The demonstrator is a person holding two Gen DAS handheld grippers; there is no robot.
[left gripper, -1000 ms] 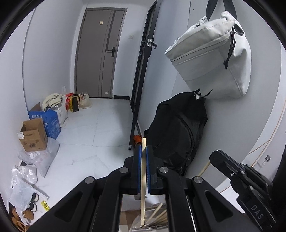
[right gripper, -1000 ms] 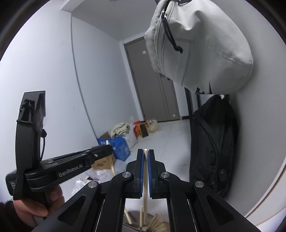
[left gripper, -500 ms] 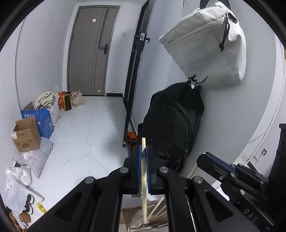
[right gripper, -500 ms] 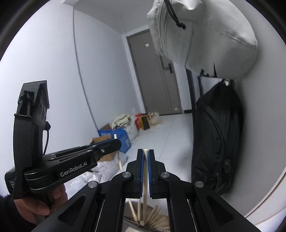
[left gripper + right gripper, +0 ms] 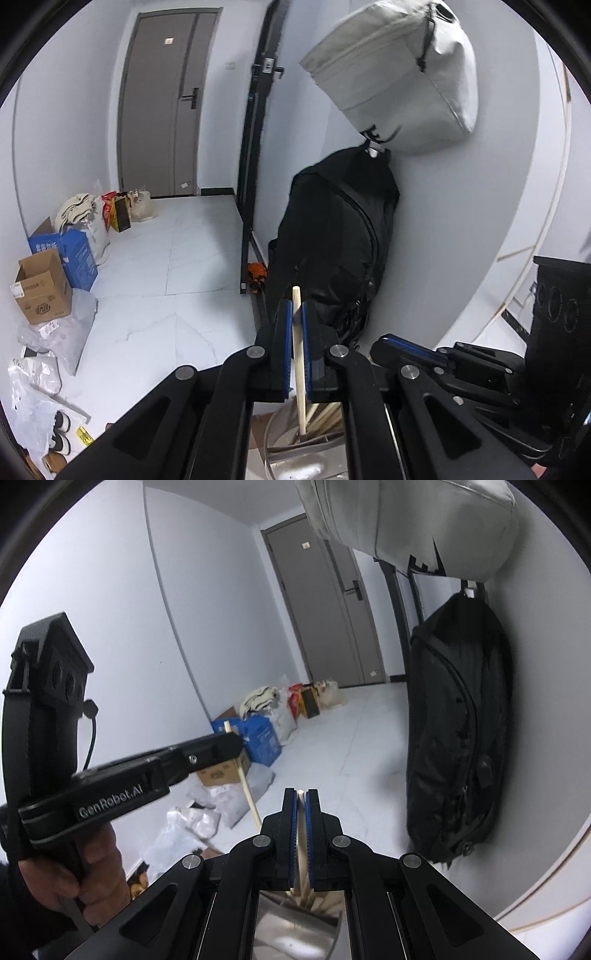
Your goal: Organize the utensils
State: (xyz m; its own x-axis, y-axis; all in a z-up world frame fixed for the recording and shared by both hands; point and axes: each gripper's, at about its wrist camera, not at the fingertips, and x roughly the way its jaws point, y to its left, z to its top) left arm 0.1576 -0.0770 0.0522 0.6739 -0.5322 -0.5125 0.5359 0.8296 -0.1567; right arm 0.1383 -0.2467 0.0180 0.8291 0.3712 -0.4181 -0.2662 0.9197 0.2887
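Observation:
My left gripper (image 5: 294,314) is shut on a pale wooden chopstick (image 5: 297,350) that stands upright, its lower end down in a metal utensil holder (image 5: 295,443) holding several more sticks. My right gripper (image 5: 301,805) is shut on another wooden chopstick (image 5: 303,834) above the same metal holder (image 5: 295,915). In the right wrist view the left gripper (image 5: 236,744) shows at left, held by a hand, with its chopstick (image 5: 248,794) slanting down. In the left wrist view the right gripper (image 5: 388,345) sits low at right.
A black backpack (image 5: 340,243) and a grey bag (image 5: 399,74) hang on the wall to the right. Cardboard boxes (image 5: 40,288), plastic bags and shoes line the left wall on the white tile floor. A grey door (image 5: 166,103) stands at the far end.
Both grippers have tilted downward and come closer together, each still holding its chopstick. The holder shows more beneath them.

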